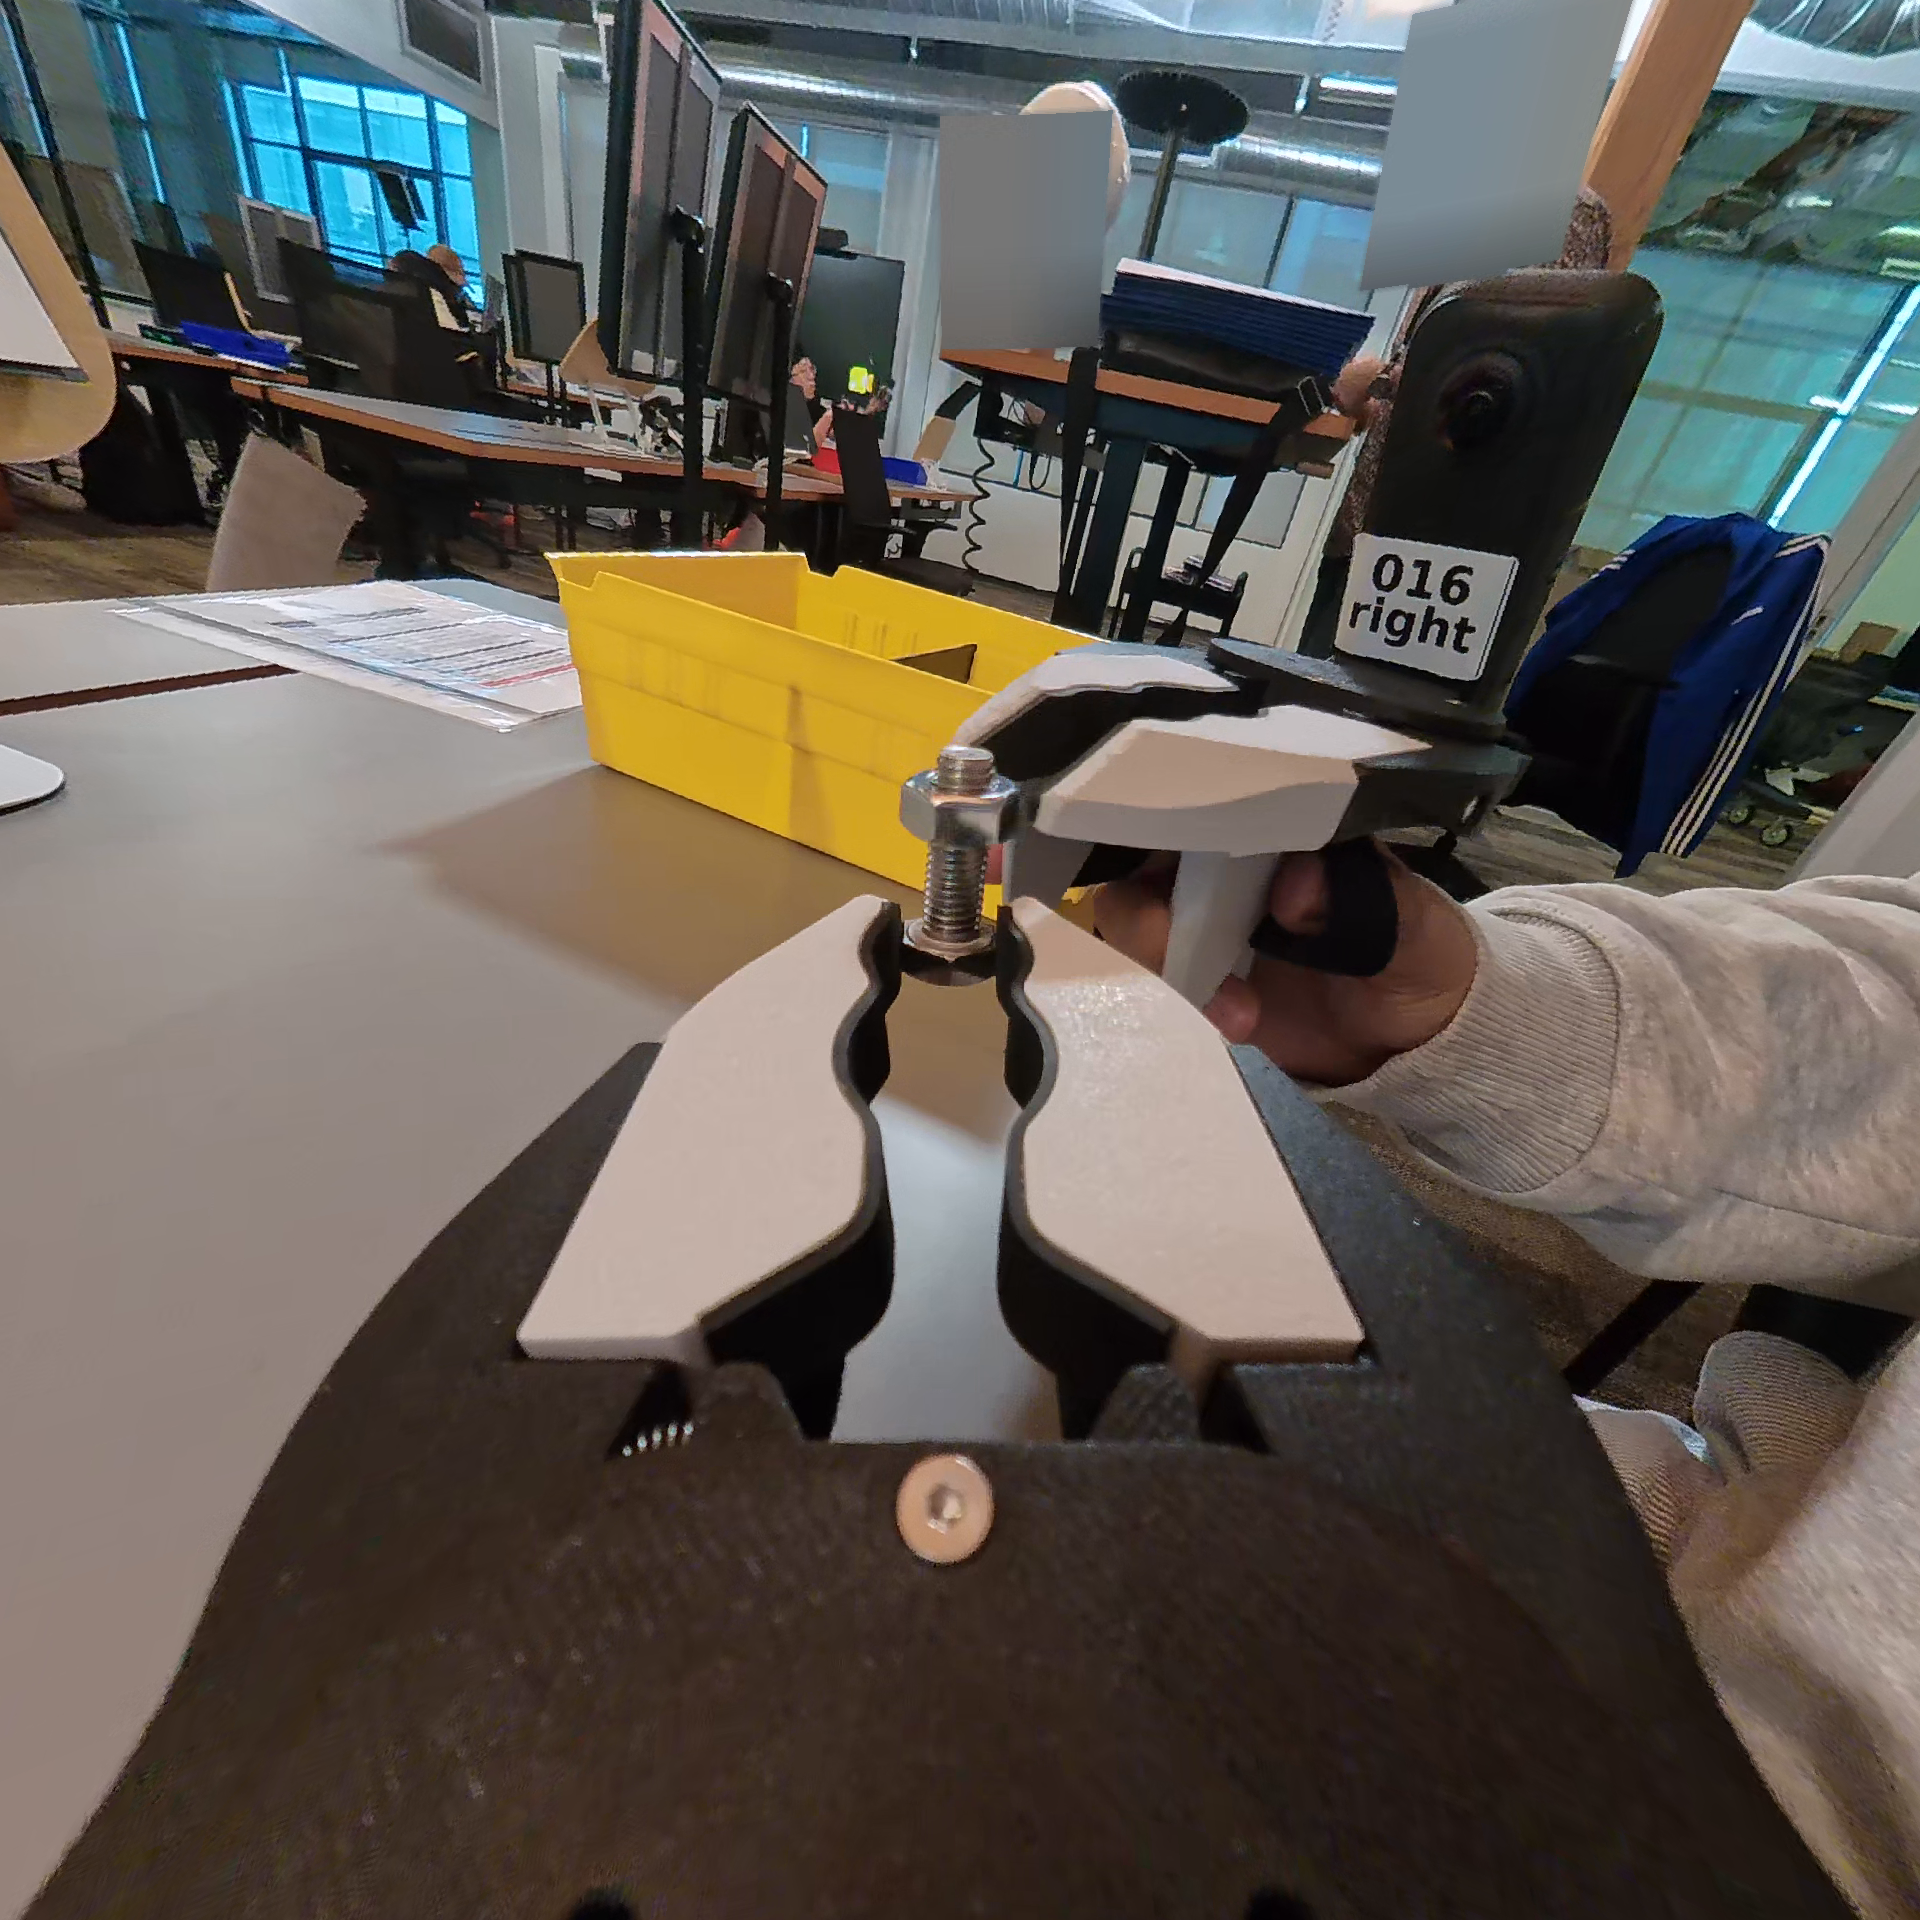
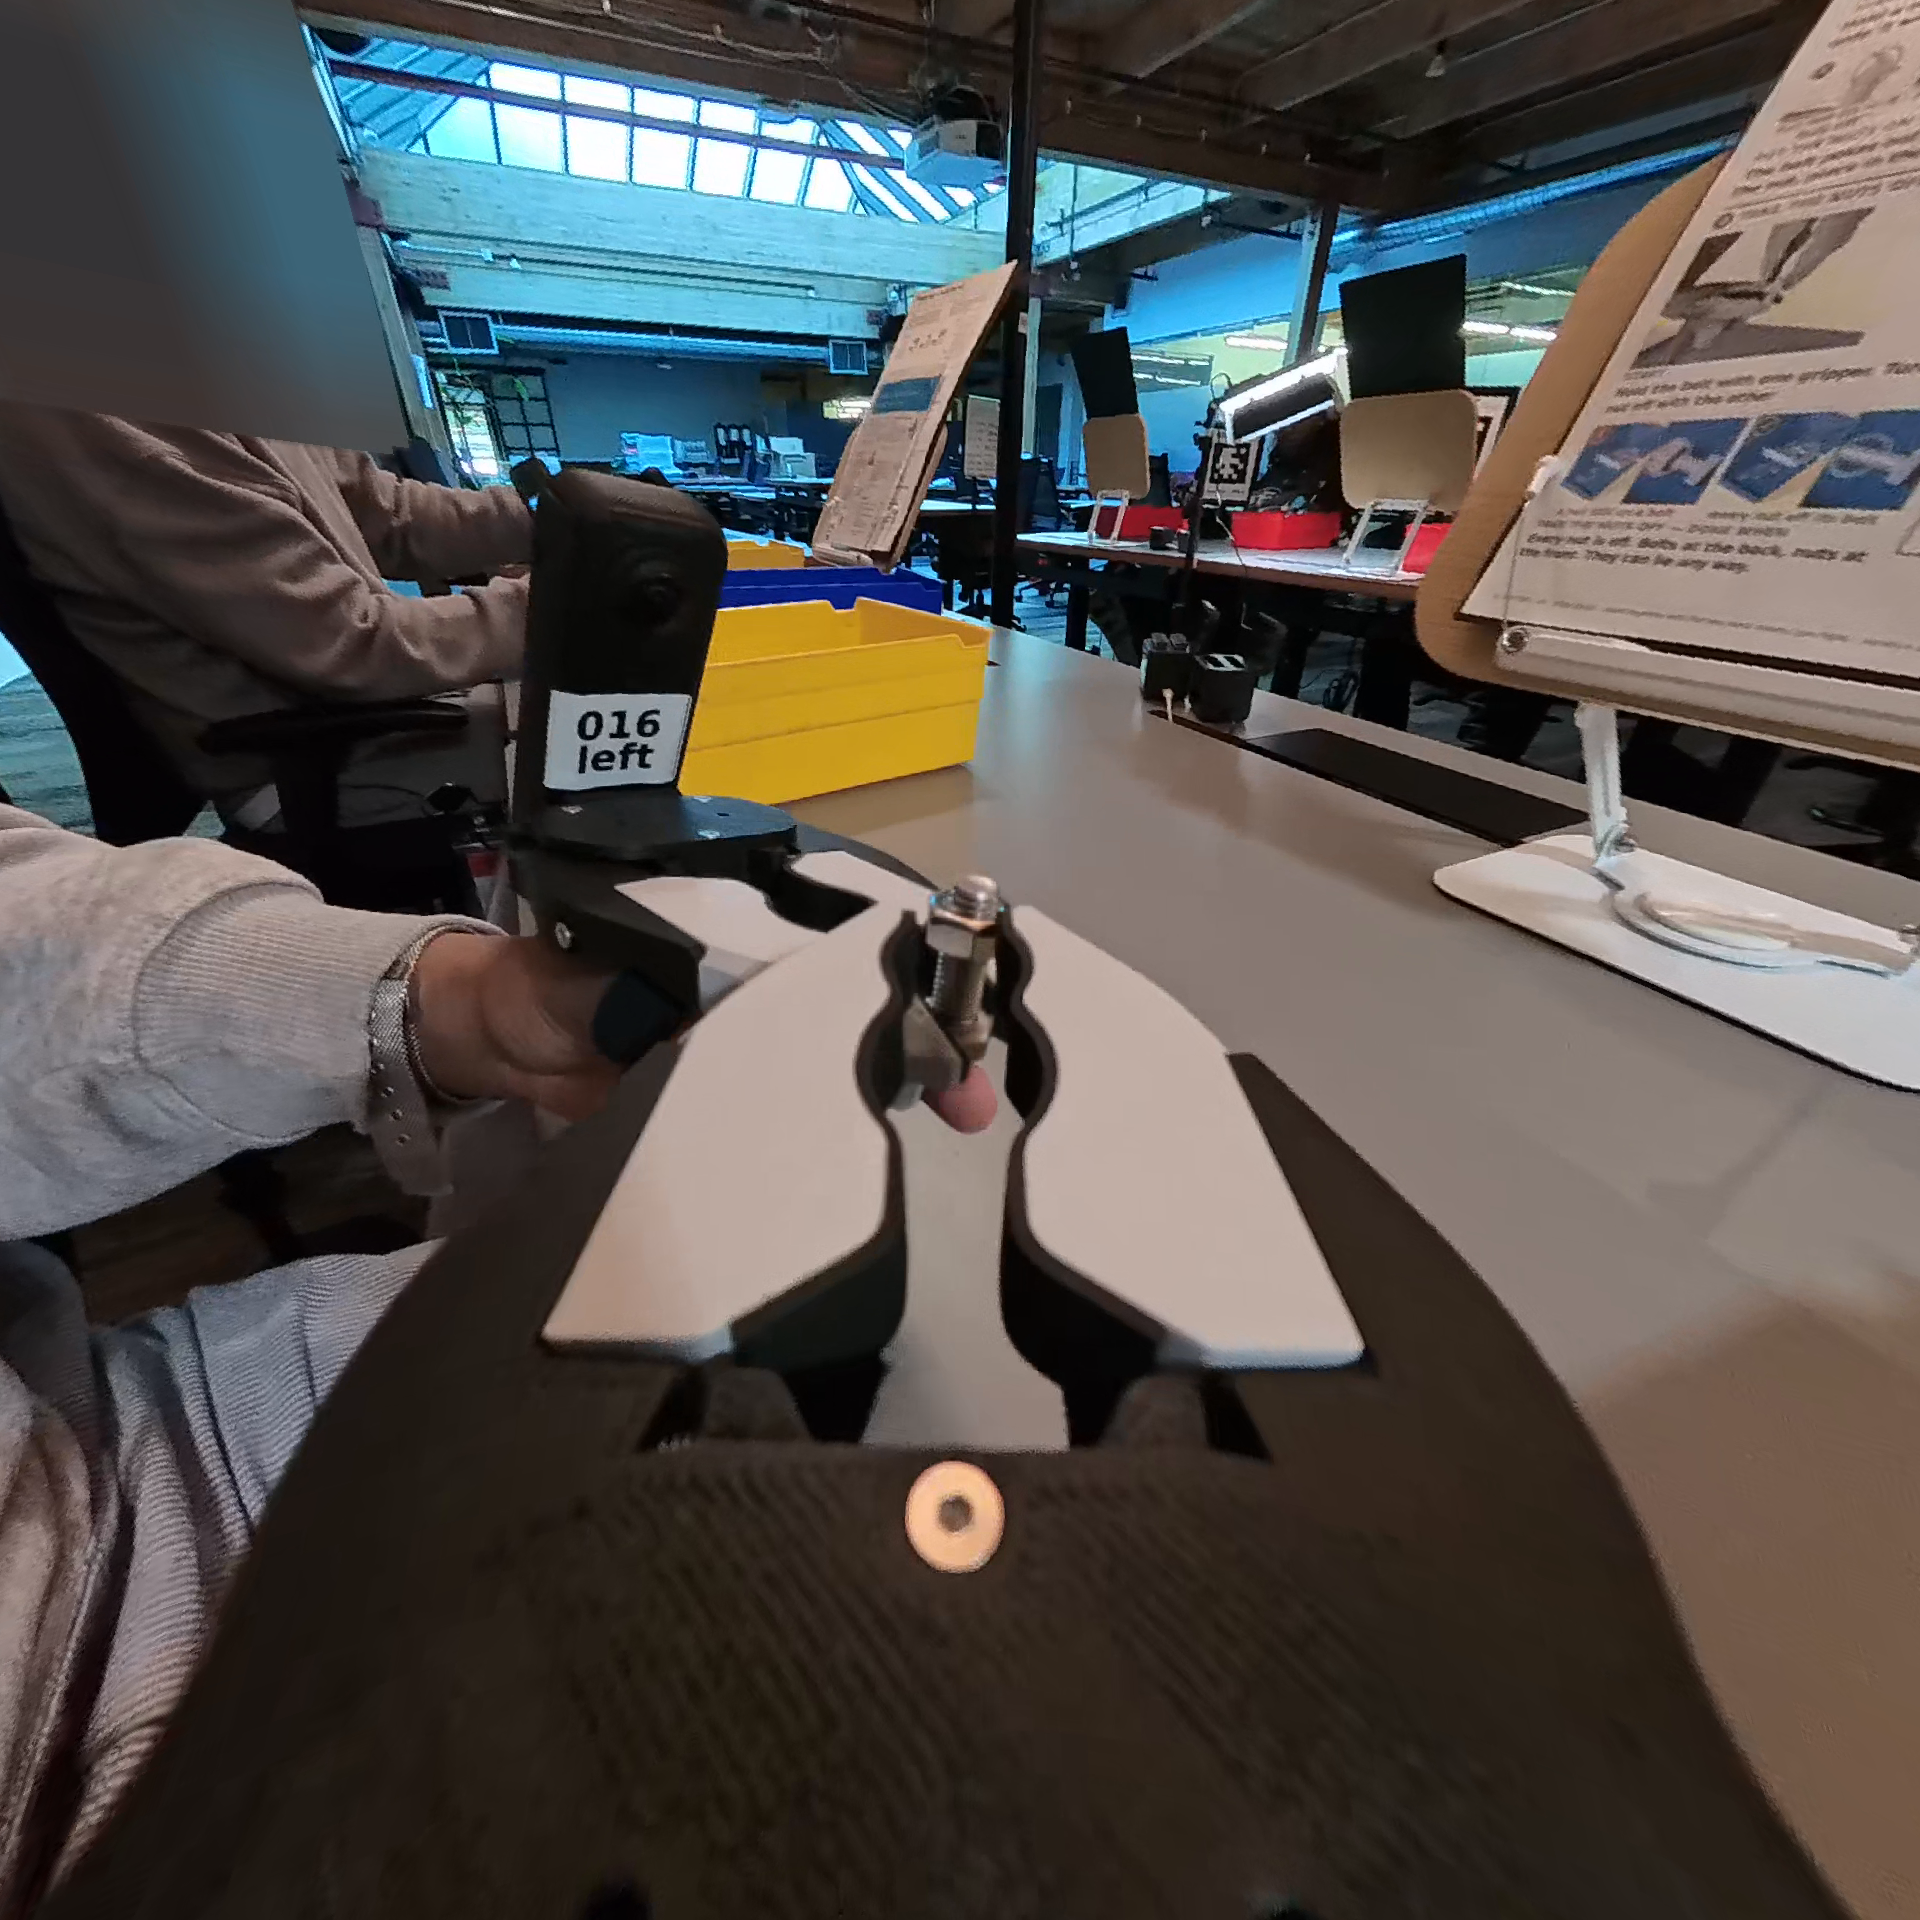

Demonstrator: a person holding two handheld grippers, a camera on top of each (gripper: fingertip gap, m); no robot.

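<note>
A steel bolt (image 1: 945, 883) stands upright above the grey table (image 1: 260, 987), with a hex nut (image 1: 956, 805) near the top of its thread. My left gripper (image 1: 945, 940) is shut on the bolt's head and holds it up. My right gripper (image 1: 1003, 779) comes in from the right, and its fingertips close on the nut. In the right wrist view the nut (image 2: 961, 925) sits between the right gripper's (image 2: 961, 935) tips, with the thread (image 2: 951, 992) below it. The left gripper's tips are hidden there behind my right fingers.
A yellow bin (image 1: 748, 707) stands just behind the bolt; it also shows in the right wrist view (image 2: 831, 686) with a blue bin (image 2: 831, 587) behind it. A laminated sheet (image 1: 364, 634) lies far left. An instruction board on a white stand (image 2: 1662, 935) stands to the right. Left and right tips are no more than a few centimetres apart.
</note>
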